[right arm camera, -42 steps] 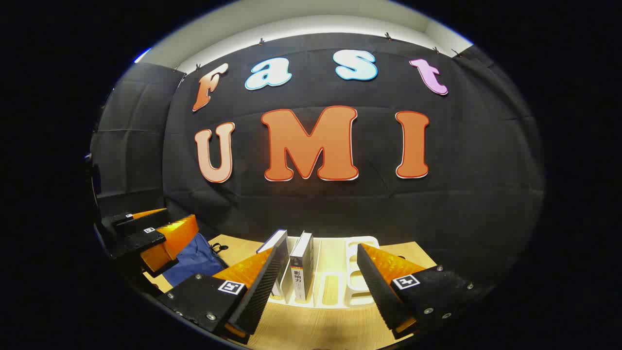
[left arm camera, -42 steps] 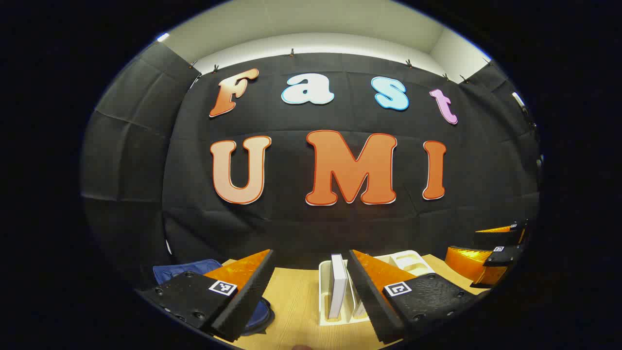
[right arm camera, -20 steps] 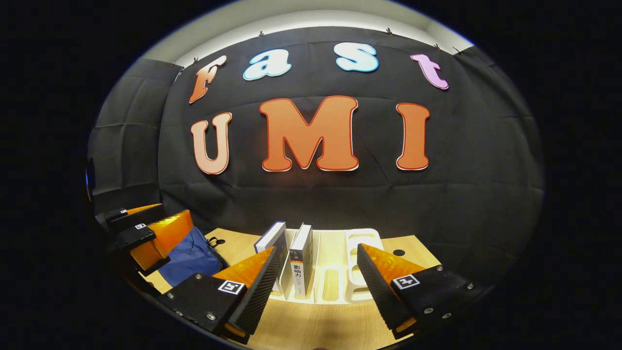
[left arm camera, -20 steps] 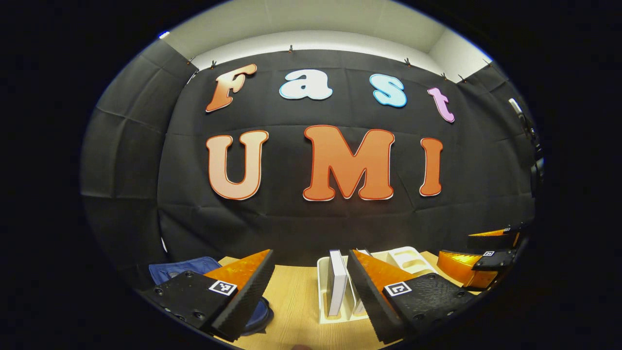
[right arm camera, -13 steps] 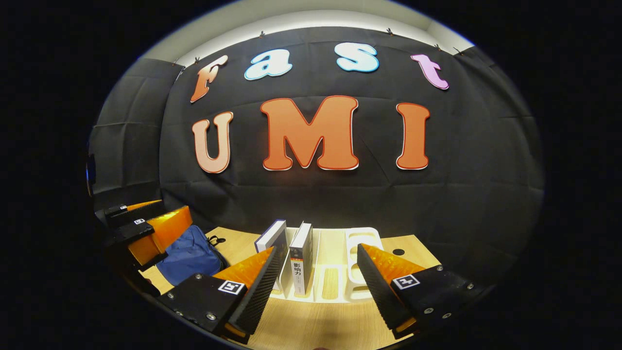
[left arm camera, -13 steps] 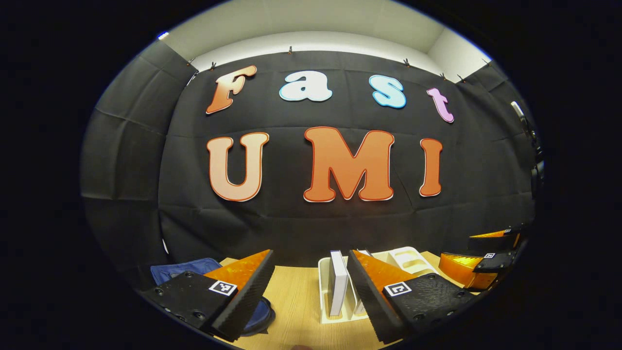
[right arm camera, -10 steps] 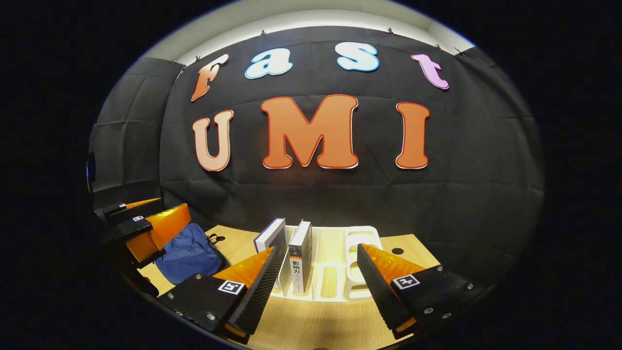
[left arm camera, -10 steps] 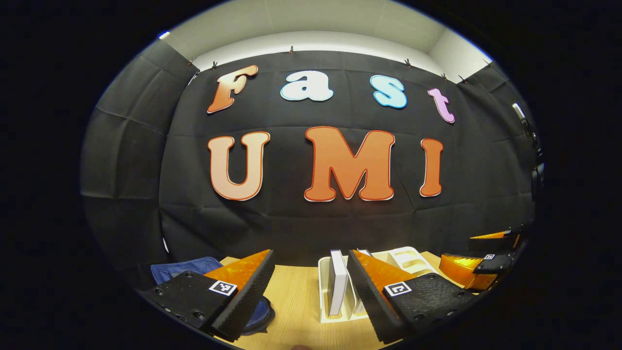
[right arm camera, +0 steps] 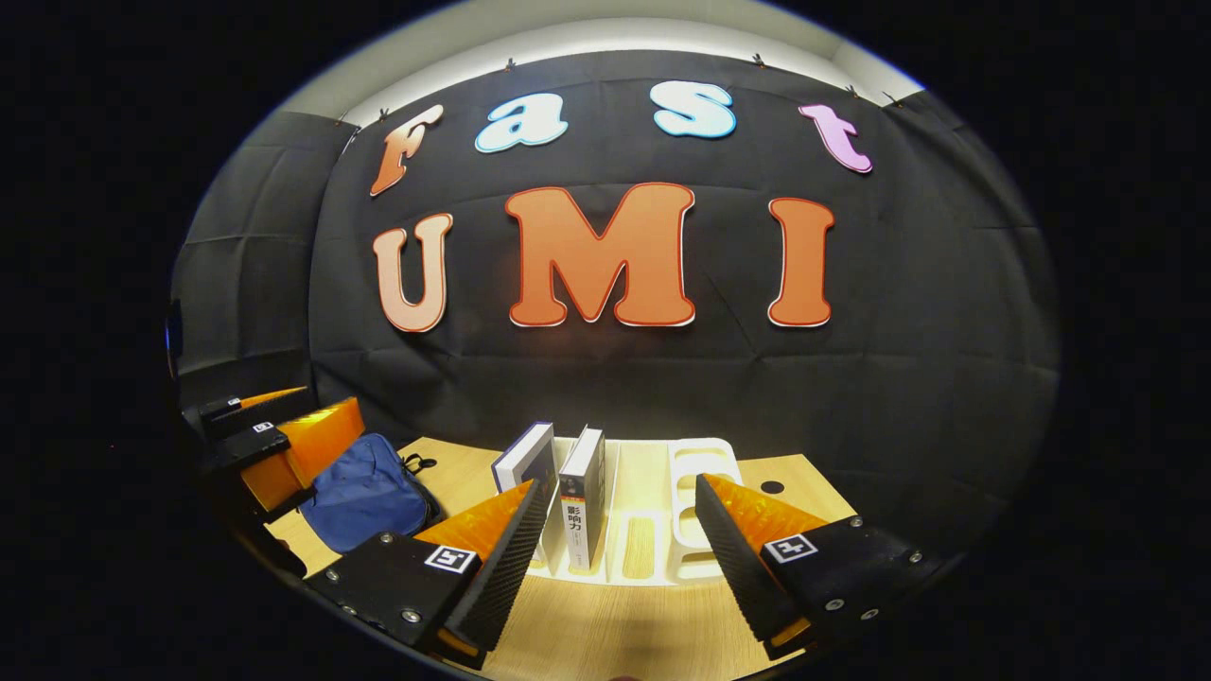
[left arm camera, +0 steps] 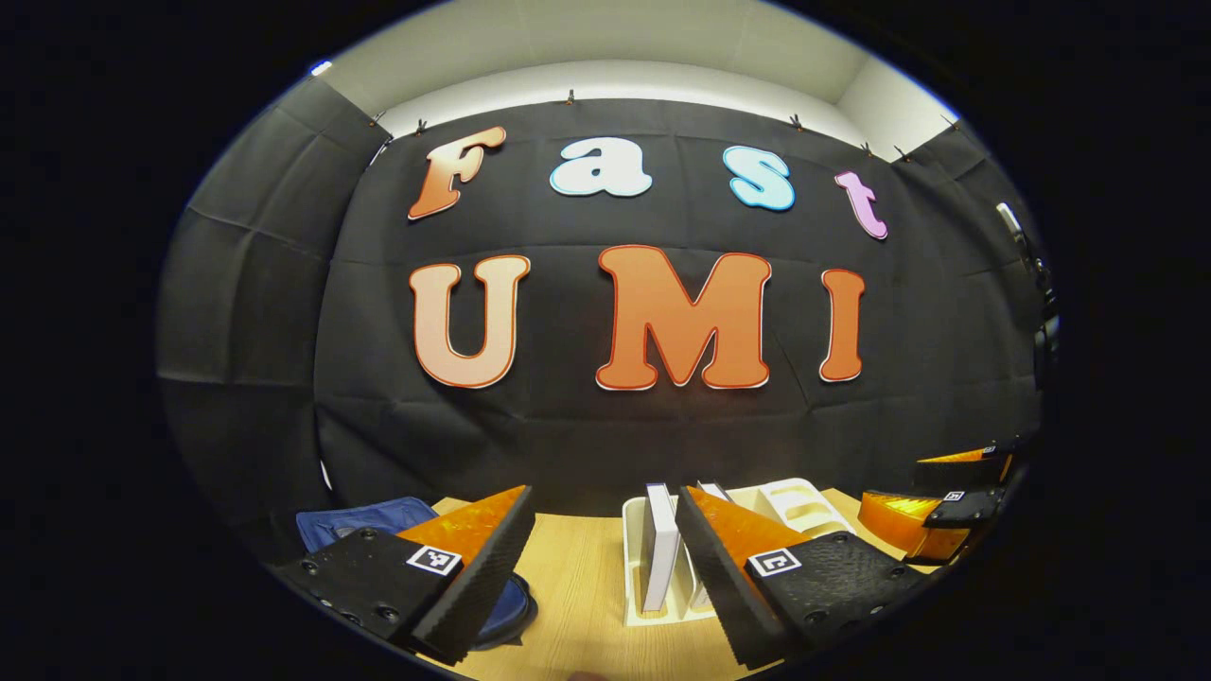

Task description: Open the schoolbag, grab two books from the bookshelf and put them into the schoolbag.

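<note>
A blue schoolbag (right arm camera: 364,492) lies flat on the wooden table (right arm camera: 615,624), left of a white book rack (right arm camera: 705,463). Two books stand upright in the rack's left slots, one leaning left (right arm camera: 528,456) and one with a dark spine (right arm camera: 585,492). My right gripper (right arm camera: 622,482) is open in front of the rack, holding nothing. In the left gripper view, my left gripper (left arm camera: 604,492) is also open and empty, between the schoolbag (left arm camera: 364,518) and the rack (left arm camera: 632,572) with a white book (left arm camera: 659,544). I cannot tell whether the bag's zip is open.
The black cloth wall stands close behind the table. A small dark hole (right arm camera: 772,488) marks the tabletop right of the rack. The right gripper (left arm camera: 889,482) appears at the far right of the left gripper view, and the left gripper (right arm camera: 317,407) over the bag.
The right gripper's view has shifted a little, so more of the tabletop and schoolbag shows. The left gripper has barely moved. Both stayed open.
</note>
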Motion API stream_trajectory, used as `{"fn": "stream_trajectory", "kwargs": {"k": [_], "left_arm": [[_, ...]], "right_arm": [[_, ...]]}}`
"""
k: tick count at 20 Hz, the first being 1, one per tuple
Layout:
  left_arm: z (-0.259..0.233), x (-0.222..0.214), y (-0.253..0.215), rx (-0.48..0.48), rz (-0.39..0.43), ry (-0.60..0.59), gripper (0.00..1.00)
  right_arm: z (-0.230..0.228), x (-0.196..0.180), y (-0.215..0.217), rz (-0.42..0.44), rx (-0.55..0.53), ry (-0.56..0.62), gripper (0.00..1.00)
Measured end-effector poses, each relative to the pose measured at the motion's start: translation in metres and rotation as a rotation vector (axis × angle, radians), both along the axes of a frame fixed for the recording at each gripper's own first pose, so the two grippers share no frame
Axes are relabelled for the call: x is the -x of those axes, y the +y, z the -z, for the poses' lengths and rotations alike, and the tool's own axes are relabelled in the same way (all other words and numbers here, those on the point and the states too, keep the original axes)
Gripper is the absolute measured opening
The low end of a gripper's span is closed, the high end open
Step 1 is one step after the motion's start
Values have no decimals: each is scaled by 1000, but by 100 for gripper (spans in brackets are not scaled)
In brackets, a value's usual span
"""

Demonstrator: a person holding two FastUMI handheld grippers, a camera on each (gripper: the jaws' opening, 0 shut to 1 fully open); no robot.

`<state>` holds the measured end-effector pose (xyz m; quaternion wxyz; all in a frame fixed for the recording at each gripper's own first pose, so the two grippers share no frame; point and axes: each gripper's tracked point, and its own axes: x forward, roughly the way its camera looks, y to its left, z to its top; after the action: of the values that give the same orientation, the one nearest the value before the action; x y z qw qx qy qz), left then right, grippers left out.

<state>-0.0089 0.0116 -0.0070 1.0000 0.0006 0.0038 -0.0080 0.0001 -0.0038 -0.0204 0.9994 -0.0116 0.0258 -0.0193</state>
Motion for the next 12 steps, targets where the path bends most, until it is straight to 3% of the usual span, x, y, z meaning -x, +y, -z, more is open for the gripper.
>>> {"fn": "stream_trajectory", "kwargs": {"k": [12], "left_arm": [[1,-9,13,12,-19,5,93]], "right_arm": [[2,-6,-5,0,9,5,94]]}}
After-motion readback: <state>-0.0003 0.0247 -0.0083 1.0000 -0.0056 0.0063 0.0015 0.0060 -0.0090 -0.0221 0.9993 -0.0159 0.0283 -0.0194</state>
